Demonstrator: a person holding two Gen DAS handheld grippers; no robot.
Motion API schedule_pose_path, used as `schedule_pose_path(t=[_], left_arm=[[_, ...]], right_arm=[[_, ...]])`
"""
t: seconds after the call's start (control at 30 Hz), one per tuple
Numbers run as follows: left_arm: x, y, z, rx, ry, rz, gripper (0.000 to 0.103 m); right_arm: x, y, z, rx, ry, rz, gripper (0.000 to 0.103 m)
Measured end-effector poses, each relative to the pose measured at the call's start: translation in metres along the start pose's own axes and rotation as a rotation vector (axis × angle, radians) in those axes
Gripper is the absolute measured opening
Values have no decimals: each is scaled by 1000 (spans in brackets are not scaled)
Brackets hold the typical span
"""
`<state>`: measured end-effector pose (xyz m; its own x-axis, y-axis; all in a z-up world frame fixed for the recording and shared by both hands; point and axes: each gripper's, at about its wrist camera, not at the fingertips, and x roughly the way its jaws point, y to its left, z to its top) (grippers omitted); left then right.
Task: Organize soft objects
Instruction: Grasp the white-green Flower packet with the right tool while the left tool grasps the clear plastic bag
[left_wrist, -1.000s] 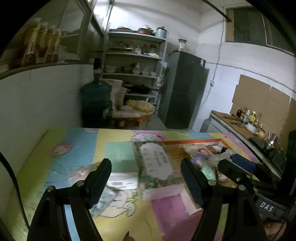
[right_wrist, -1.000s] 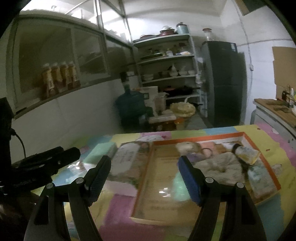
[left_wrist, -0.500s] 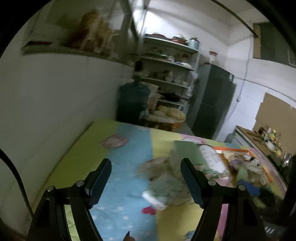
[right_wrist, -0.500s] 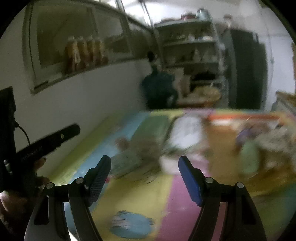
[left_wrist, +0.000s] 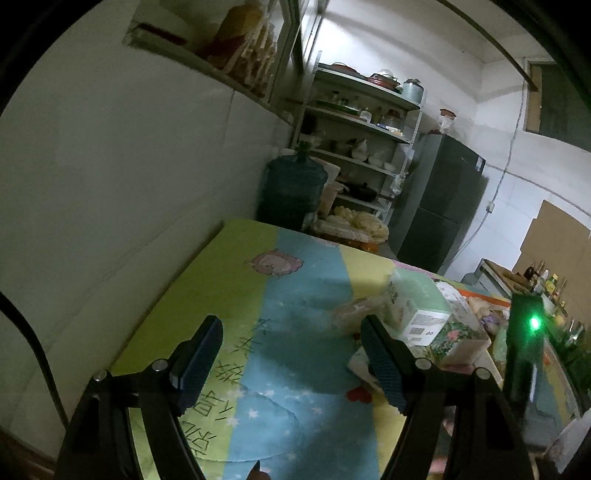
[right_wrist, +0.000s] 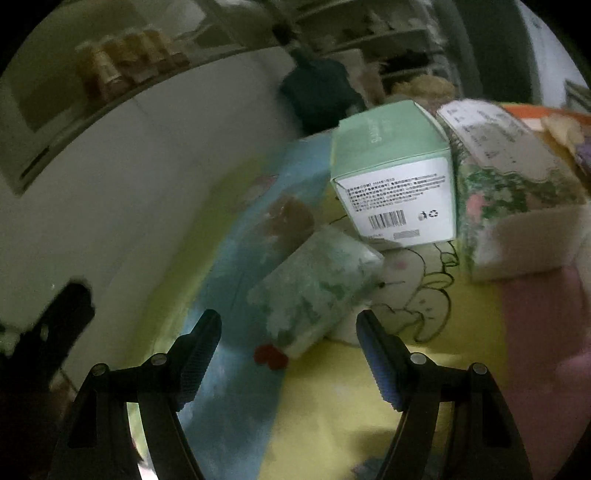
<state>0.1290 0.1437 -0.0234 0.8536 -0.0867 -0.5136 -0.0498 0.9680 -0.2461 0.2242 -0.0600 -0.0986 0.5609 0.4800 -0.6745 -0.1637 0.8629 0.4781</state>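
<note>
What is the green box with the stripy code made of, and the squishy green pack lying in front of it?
The green box looks like smooth printed cardboard: sharp folded edges, flat faces, a barcode label. The soft pack seems wrapped in thin plastic film, probably tissues: its rounded, slightly crumpled shape suggests so, though the blur leaves it unsure.

Just beyond your right jaws lies a crinkly glossy plastic pack; behind it, a smooth matt cardboard box.

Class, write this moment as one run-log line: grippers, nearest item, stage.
left gripper: open, empty | right gripper: open, empty | nearest: soft green-patterned pack, ahead of right gripper, untouched | stage: approach
</note>
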Motion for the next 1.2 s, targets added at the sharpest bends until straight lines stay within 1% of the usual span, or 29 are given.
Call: schedule_pose_path(t=[0.13, 0.27, 0.37, 0.47, 0.5, 0.53, 0.6, 0.73, 0.8, 0.93, 1.03, 1.2], left_arm=[[3, 6, -5, -2, 17, -15, 77], [6, 9, -8, 2, 28, -25, 77], [8, 14, -9, -7, 33, -33, 77], [11, 19, -10, -14, 39, -34, 77], [12, 20, -10, -18, 41, -34, 77], [12, 22, -10, -22, 43, -35, 77], [14, 24, -10, -26, 47, -38, 77], [20, 24, -9, -27, 57, -53, 77], [25, 23, -7, -29, 71, -66, 77], [42, 12, -1, -26, 108, -109, 77], [56, 3, 5, -9, 135, -134, 77], [83, -7, 25, 6, 167, -155, 77]], right_arm=[[13, 10, 9, 59, -28, -91, 78], [23, 23, 10, 56, -73, -191, 78], [26, 28, 8, 42, -95, -233, 78], [27, 32, 7, 2, -78, -251, 77], [27, 31, 7, -6, -71, -255, 71], [25, 30, 7, -10, -67, -264, 69], [22, 26, 6, -12, -66, -254, 59], [12, 18, 1, -33, -63, -225, 53], [5, 17, -5, -41, -64, -194, 51], [-14, 19, -18, -88, -85, -165, 50], [-40, 16, -25, -108, -132, -164, 50], [-74, 10, -29, -119, -194, -163, 50]])
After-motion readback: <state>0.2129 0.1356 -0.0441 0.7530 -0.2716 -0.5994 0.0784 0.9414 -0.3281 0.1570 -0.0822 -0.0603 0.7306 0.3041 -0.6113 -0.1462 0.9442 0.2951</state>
